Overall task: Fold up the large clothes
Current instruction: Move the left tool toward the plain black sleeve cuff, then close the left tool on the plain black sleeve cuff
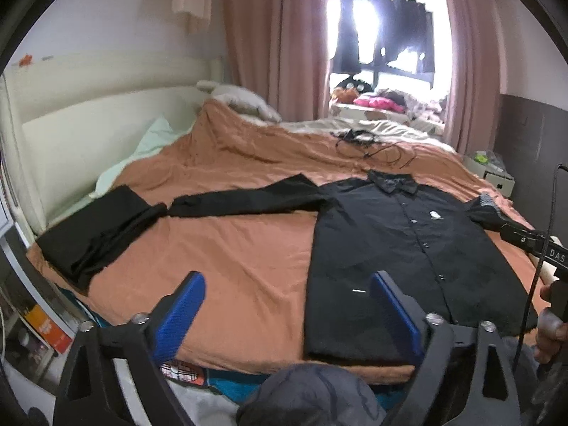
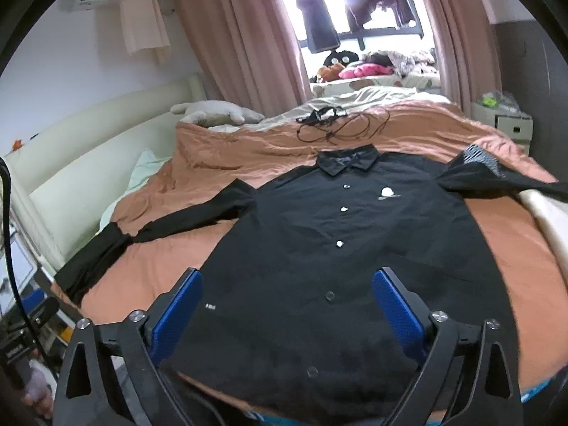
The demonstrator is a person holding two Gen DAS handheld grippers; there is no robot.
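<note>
A black long-sleeved button shirt (image 2: 337, 234) lies flat and front up on the orange bedspread (image 1: 230, 248), collar (image 2: 346, 159) away from me. One sleeve (image 1: 245, 200) stretches out to the left, and the other sleeve (image 2: 497, 177) bends off to the right. My left gripper (image 1: 287, 284) hovers open over the near edge of the bed at the shirt's (image 1: 408, 248) lower left corner, with nothing between its blue pads. Above the shirt's lower front, my right gripper (image 2: 287, 280) stands open, its pads apart from the cloth.
A dark folded cloth (image 1: 99, 234) lies at the end of the left sleeve. Black cables (image 1: 365, 145) rest on the far part of the bed. A cream headboard (image 1: 88, 131) runs along the left, and a white nightstand (image 2: 511, 120) stands at the right.
</note>
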